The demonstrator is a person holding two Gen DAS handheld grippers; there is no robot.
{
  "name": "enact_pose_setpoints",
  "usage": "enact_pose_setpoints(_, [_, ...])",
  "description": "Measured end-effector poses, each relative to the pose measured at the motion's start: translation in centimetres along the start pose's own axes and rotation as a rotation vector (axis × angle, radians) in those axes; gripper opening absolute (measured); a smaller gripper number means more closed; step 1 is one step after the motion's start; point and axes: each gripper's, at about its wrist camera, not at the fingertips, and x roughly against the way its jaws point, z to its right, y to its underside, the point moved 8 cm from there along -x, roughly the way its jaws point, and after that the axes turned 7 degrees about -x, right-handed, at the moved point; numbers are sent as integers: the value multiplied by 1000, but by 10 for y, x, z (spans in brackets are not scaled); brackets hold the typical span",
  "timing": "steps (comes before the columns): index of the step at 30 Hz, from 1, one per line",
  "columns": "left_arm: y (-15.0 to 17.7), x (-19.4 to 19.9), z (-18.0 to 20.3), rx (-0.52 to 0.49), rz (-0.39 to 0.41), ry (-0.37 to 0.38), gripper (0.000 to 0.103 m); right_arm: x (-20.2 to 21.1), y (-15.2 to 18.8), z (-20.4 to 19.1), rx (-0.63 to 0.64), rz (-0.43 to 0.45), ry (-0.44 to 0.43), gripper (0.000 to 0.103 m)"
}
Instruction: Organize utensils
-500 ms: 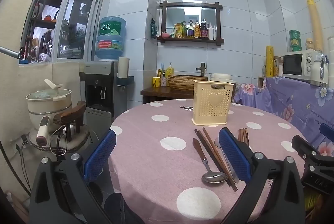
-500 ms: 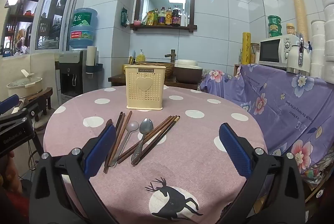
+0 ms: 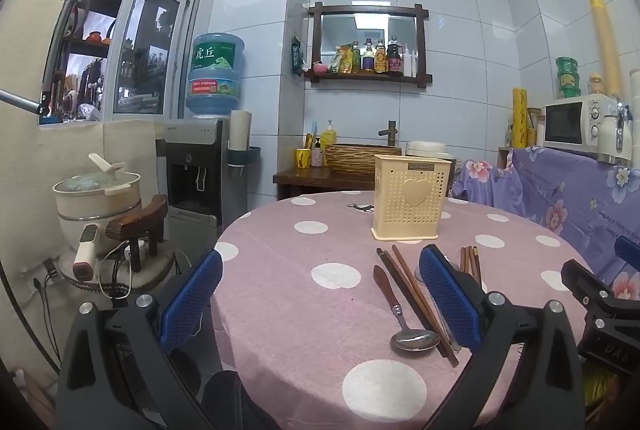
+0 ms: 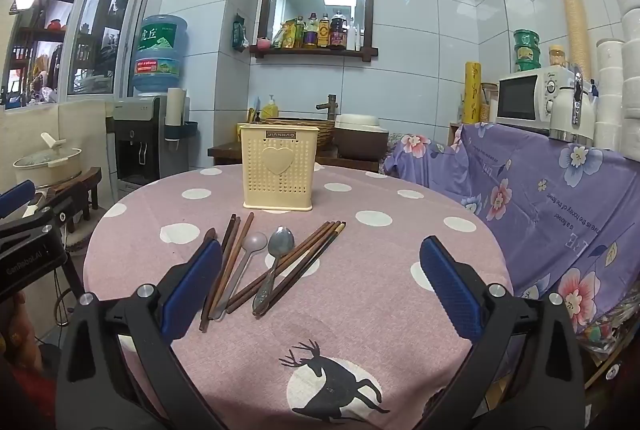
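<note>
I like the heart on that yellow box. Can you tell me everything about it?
The cream-yellow plastic utensil holder is a tall upright box with an open top, walls full of tiny holes, a raised heart on the front and a small dark label near the rim. It stands on the pink polka-dot tablecloth, behind the chopsticks and spoons. Nothing pokes out of its top, and neither gripper touches it.
</note>
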Motion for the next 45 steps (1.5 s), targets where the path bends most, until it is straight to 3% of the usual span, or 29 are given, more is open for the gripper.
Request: enact_pose_setpoints(45, [4, 2, -1, -3, -1, -8, 98, 2, -1, 1, -1, -1, 4, 98])
